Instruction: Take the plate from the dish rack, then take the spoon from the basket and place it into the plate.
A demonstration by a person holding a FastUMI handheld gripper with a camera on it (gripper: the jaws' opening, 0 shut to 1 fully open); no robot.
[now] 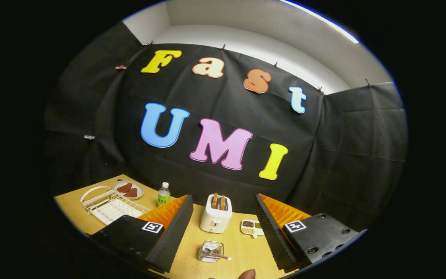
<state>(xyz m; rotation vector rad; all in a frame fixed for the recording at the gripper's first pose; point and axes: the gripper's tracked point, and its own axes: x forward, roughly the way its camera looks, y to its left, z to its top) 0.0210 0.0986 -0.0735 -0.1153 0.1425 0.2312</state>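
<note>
Both fingers of the gripper (223, 236) stood wide apart, gripping nothing, over the wooden table (242, 248). Between them sat a small basket (210, 251) with the spoon (219, 255); beyond stood a toaster (216, 214). At lower left, a plate (128, 190) leaned behind the white dish rack (108, 205).

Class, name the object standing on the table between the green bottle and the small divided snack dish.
In the gripper view, the white toaster with toast in its slots stands between bottle and dish.
</note>
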